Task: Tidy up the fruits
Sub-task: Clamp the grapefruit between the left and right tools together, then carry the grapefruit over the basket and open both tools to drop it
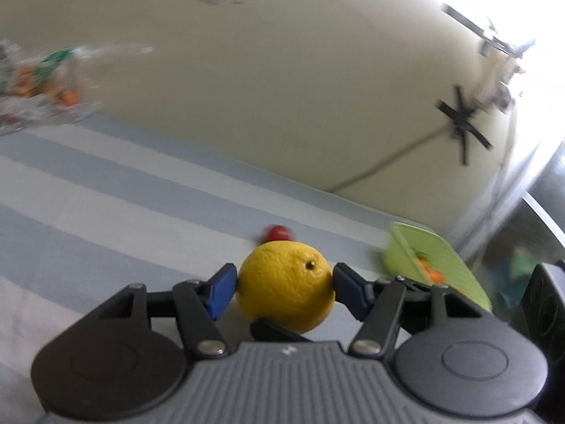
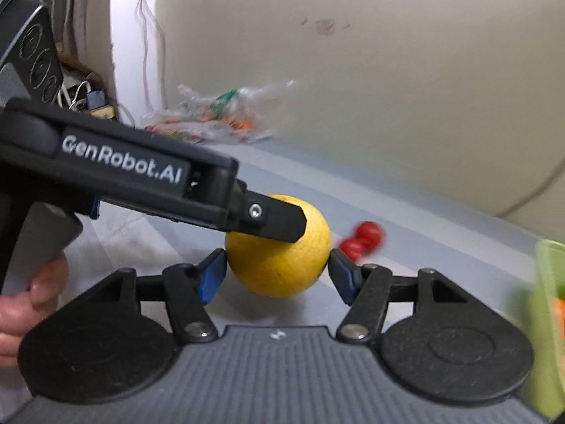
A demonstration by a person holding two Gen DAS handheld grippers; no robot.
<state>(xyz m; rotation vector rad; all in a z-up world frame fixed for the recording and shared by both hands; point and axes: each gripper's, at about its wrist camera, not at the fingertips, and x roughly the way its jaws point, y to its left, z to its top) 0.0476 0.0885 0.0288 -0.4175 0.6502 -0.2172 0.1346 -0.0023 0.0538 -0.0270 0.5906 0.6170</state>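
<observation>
Two hand-held grippers converge on a single lemon (image 1: pixel 286 284) lying on a blue-and-white striped cloth (image 1: pixel 106 190). In the left wrist view, the left gripper (image 1: pixel 285 282) has the yellow fruit squarely between its blue pads (image 1: pixel 222 291), which meet the skin on either side; the jaws stand partway apart, apparently clamped on the lemon's width. The fruit's stem dimple faces up and to the right, and its body reads as nearly round, so no long axis can be told.

In the right wrist view, the right gripper (image 2: pixel 277 272) brackets the same lemon (image 2: pixel 279 265) from a different angle, its blue pads (image 2: pixel 212 277) just beside the fruit on both sides; whether they press or merely flank it cannot be told from this frame. The left gripper crosses above as a black bar (image 2: pixel 141 180) lettered "GenRobot.AI", one fingertip resting against the lemon's upper left, with a person's hand (image 2: pixel 31 300) on its grip. Both hands look equally near; the fruit sits dead ahead of each pair of fingers.

Just beyond the lemon lie small red fruits (image 2: pixel 363 238), seen as two from the right wrist and largely hidden from the left. A green container (image 1: pixel 434 265) holding something orange stands to the right. Farther back, a crumpled clear plastic bag (image 2: pixel 212 116) lies against the cream wall (image 1: pixel 282 88).
</observation>
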